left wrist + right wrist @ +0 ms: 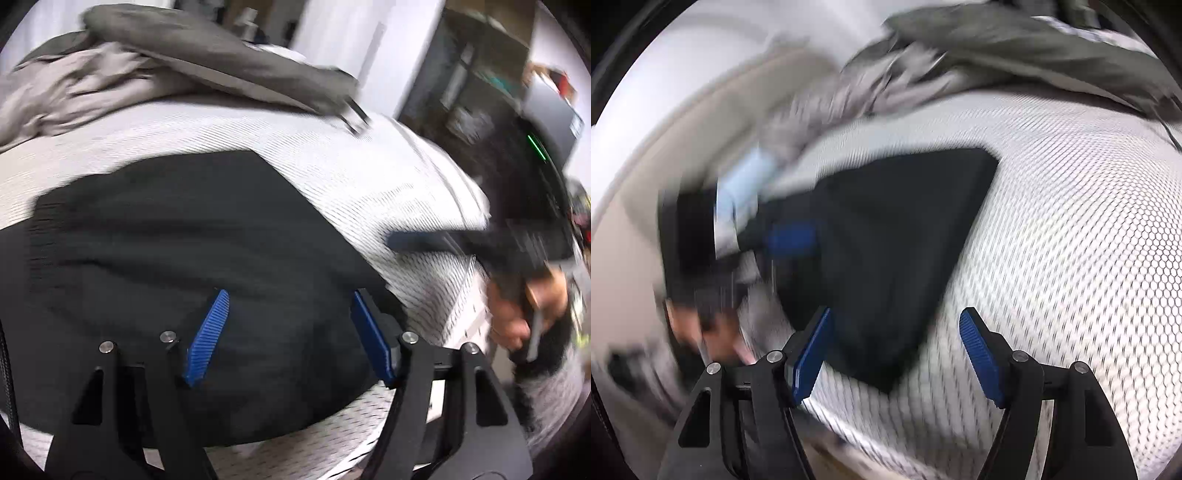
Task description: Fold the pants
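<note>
Two grippers: both stand spread, pads pinching nothing.
Left gripper [288, 332]: hovers tilted down over the black pants [177, 258]; a low pass could snag the top layer and undo the fold.
Pants: lie as a folded dark slab on the white mesh cover [369, 177], a corner [979, 158] crisp in the right wrist view.
Grey clothes [110, 81]: heaped behind; a sweep could drag them in.
Right gripper [897, 350]: angled down beside the pants' near corner, above bare mesh.
</note>
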`<action>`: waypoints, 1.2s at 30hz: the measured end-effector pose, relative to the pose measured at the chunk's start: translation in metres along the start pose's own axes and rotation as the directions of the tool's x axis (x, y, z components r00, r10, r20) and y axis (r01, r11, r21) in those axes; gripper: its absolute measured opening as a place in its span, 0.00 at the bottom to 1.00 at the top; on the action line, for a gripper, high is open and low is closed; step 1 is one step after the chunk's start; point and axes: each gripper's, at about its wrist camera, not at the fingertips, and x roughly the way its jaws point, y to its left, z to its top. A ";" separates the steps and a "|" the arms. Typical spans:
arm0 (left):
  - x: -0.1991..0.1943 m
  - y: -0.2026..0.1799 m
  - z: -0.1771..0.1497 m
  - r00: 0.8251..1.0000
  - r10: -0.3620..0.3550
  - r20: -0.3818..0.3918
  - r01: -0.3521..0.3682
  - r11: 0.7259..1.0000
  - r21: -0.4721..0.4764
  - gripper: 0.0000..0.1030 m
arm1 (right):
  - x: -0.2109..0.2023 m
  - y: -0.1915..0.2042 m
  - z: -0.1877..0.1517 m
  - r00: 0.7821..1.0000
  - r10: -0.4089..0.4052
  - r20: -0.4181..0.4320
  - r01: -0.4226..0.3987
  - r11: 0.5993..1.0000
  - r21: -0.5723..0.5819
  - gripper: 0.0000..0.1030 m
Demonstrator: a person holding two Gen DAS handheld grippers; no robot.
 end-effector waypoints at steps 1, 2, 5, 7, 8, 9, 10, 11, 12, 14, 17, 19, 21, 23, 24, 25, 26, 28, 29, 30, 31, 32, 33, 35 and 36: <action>0.018 -0.014 -0.004 0.998 0.024 -0.052 -0.022 0.999 0.040 0.65 | 0.007 -0.009 0.005 1.000 0.015 0.010 -0.015 0.998 0.054 0.70; 0.025 -0.022 -0.008 0.996 0.051 -0.076 -0.047 0.997 0.059 0.67 | 0.017 -0.020 0.011 0.999 0.035 0.012 -0.037 0.993 0.108 0.70; 0.040 -0.048 -0.017 0.983 0.167 -0.071 -0.151 0.970 0.189 0.72 | 0.064 -0.049 0.027 0.994 0.094 -0.059 -0.075 0.961 0.266 0.52; 0.039 -0.050 -0.016 0.985 0.154 -0.079 -0.139 0.975 0.172 0.72 | 0.088 -0.053 0.045 0.988 0.129 -0.082 -0.104 0.959 0.264 0.28; 0.039 -0.047 -0.014 0.987 0.140 -0.080 -0.127 0.980 0.151 0.72 | 0.096 -0.052 0.052 0.989 0.121 -0.081 -0.098 0.964 0.248 0.22; 0.040 -0.044 -0.012 0.988 0.134 -0.079 -0.123 0.984 0.132 0.73 | 0.104 -0.050 0.064 0.992 0.094 -0.082 -0.074 0.973 0.219 0.13; 0.040 -0.040 -0.010 0.988 0.134 -0.082 -0.125 0.986 0.115 0.76 | 0.108 -0.051 0.076 0.996 0.067 -0.052 -0.055 0.975 0.215 0.12; 0.041 -0.038 -0.008 0.987 0.137 -0.089 -0.128 0.987 0.102 0.79 | 0.111 -0.056 0.083 0.998 0.060 -0.028 -0.052 0.973 0.226 0.10; 0.044 -0.035 -0.005 0.986 0.138 -0.096 -0.129 0.987 0.092 0.79 | 0.122 -0.055 0.093 0.999 0.037 -0.013 -0.033 0.973 0.228 0.10; 0.051 -0.032 -0.004 0.984 0.153 -0.096 -0.146 0.986 0.079 0.80 | 0.129 -0.058 0.110 1.000 -0.021 0.016 0.017 0.975 0.219 0.12; 0.055 -0.033 -0.002 0.984 0.145 -0.102 -0.138 0.988 0.071 0.82 | 0.150 -0.069 0.132 0.998 -0.038 -0.045 0.050 0.955 0.291 0.18; 0.052 -0.033 0.003 0.985 0.134 -0.109 -0.126 0.989 0.076 0.81 | 0.134 -0.061 0.130 0.994 -0.092 -0.053 0.103 0.965 0.243 0.29; 0.045 -0.030 0.003 0.985 0.125 -0.122 -0.117 0.991 0.069 0.81 | 0.107 -0.057 0.113 0.991 -0.126 -0.044 0.132 0.970 0.204 0.44; 0.031 -0.025 0.005 0.985 0.142 -0.102 -0.137 0.989 0.058 0.82 | 0.084 -0.058 0.091 0.993 -0.108 -0.054 0.117 0.974 0.193 0.44; 0.024 -0.022 0.008 0.986 0.152 -0.072 -0.149 0.988 0.044 0.82 | 0.074 -0.058 0.077 0.994 -0.084 -0.067 0.096 0.977 0.188 0.44; 0.017 -0.019 0.008 0.986 0.155 -0.053 -0.154 0.988 0.031 0.82 | 0.059 -0.055 0.058 0.996 -0.043 -0.074 0.056 0.982 0.179 0.44; 0.016 -0.014 0.013 0.987 0.159 -0.037 -0.159 0.987 0.014 0.82 | 0.043 -0.056 0.043 0.996 -0.031 -0.080 0.044 0.986 0.162 0.44; 0.016 -0.002 0.024 0.986 0.169 -0.011 -0.169 0.985 -0.038 0.82 | 0.021 -0.041 0.017 0.997 -0.011 -0.074 0.016 0.997 0.075 0.44; 0.019 0.010 0.035 0.985 0.175 -0.005 -0.175 0.982 -0.068 0.81 | 0.020 -0.034 0.012 0.997 -0.001 -0.075 0.004 0.999 0.051 0.44; 0.023 0.015 0.043 0.984 0.176 0.001 -0.175 0.979 -0.104 0.81 | 0.017 -0.027 0.005 0.996 0.008 -0.089 -0.007 1.000 0.006 0.44; 0.032 0.025 0.056 0.985 0.171 0.002 -0.170 0.978 -0.125 0.81 | 0.016 -0.024 0.001 0.995 0.005 -0.097 -0.007 1.000 -0.017 0.44; 0.040 0.032 0.064 0.986 0.167 -0.002 -0.166 0.977 -0.134 0.81 | 0.017 -0.019 -0.004 0.994 0.000 -0.105 -0.005 0.999 -0.048 0.44; 0.053 0.031 0.076 0.987 0.162 -0.014 -0.163 0.977 -0.140 0.81 | 0.019 -0.017 -0.006 0.994 -0.002 -0.113 -0.005 0.998 -0.067 0.44; 0.083 0.032 0.090 0.982 0.171 -0.075 -0.179 0.975 -0.131 0.81 | 0.029 -0.013 -0.013 0.990 -0.017 -0.141 0.001 0.994 -0.111 0.42; 0.099 0.033 0.096 0.975 0.189 -0.119 -0.203 0.971 -0.125 0.81 | 0.033 -0.014 -0.016 0.989 -0.032 -0.144 0.016 0.994 -0.112 0.35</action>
